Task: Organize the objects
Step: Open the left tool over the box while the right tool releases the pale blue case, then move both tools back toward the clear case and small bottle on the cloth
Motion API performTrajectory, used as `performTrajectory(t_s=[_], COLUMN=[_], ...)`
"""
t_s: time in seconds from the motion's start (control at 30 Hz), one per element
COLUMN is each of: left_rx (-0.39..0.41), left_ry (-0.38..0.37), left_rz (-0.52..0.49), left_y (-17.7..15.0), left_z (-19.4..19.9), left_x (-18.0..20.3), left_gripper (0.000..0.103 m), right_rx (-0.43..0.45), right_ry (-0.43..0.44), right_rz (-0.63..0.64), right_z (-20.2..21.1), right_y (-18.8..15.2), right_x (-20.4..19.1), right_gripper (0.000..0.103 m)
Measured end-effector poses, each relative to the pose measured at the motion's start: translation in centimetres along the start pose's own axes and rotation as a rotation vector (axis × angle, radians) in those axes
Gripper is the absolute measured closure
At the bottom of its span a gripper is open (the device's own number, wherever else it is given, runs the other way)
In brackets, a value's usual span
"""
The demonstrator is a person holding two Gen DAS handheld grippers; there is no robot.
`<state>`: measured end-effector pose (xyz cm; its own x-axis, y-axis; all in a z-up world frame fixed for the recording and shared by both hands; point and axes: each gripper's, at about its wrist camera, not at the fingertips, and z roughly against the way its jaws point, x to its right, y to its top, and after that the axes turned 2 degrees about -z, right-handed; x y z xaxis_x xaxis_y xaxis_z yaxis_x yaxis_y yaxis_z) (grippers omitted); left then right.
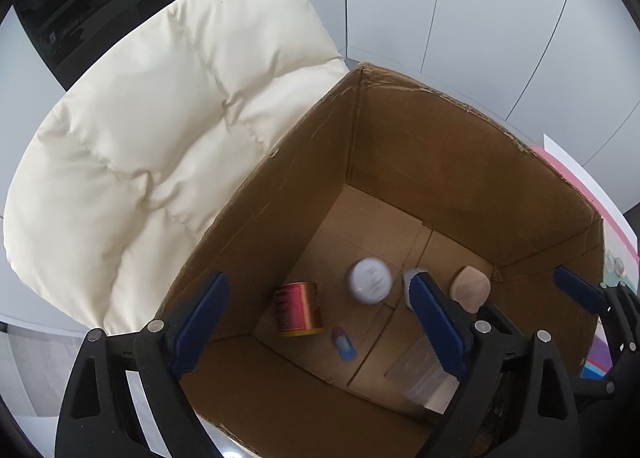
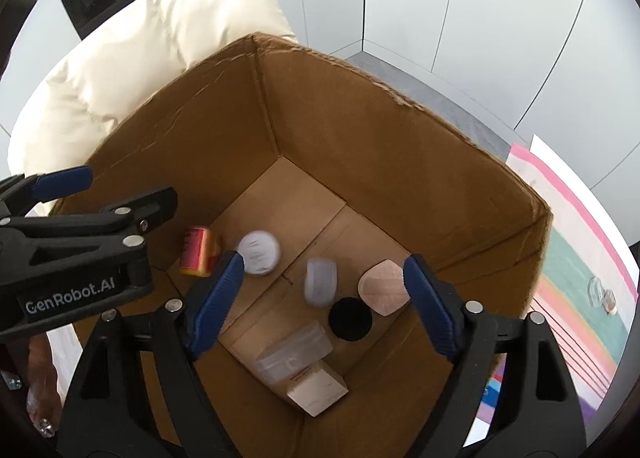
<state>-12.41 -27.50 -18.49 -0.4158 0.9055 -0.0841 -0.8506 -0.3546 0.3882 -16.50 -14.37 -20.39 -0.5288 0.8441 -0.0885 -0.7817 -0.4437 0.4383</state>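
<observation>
An open cardboard box (image 1: 440, 161) (image 2: 360, 129) stands below both grippers. On its floor lie a red can (image 1: 298, 310) (image 2: 198, 252), a small blue and pink tube (image 1: 344, 342), a wooden rounded piece (image 1: 472, 288) (image 2: 382, 286), a black round lid (image 2: 350, 318), a clear plastic case (image 2: 296, 350) and a small white carton (image 2: 316, 390). A white round jar (image 1: 370, 280) (image 2: 259, 252) and a pale blue object (image 2: 320, 282) look blurred. My left gripper (image 1: 318, 280) hangs open over the box, holding nothing. My right gripper (image 2: 324, 260) is open too, with nothing held.
A cream padded chair (image 1: 160, 117) (image 2: 140, 41) touches the box's left side. A colourful striped mat (image 2: 576, 286) with small glass items (image 2: 602, 294) lies to the right. A person's hand (image 2: 40, 398) shows at the lower left. White wall panels stand behind.
</observation>
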Motion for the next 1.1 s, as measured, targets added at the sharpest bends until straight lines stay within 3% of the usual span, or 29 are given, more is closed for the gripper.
performTrajectory(t_s=[0.37, 0.63, 0.77, 1.1], left_rx=[0.019, 0.017, 0.009, 0.001], left_ry=[-0.001, 0.023, 0.038, -0.010], left_rz=[0.009, -0.017, -0.035, -0.020], left_y=[-1.1, -3.0, -4.9, -10.1], left_z=[2.1, 5.2, 6.3, 8.2], left_x=[-1.0, -1.1, -1.1, -1.3], left_gripper=[0.010, 0.010, 0.010, 0.010], right_rx=[0.000, 0.001, 0.001, -0.006], right_ry=[-0.012, 0.032, 0.029, 0.005], right_rz=[-0.030, -0.086, -0.087, -0.050], right_z=[1.8, 5.1, 6.8, 9.7], right_y=[-0.5, -1.5, -2.7, -6.7], right_x=[0.5, 1.0, 0.6, -0.5], right_gripper=[0.018, 0.018, 0.018, 0.018])
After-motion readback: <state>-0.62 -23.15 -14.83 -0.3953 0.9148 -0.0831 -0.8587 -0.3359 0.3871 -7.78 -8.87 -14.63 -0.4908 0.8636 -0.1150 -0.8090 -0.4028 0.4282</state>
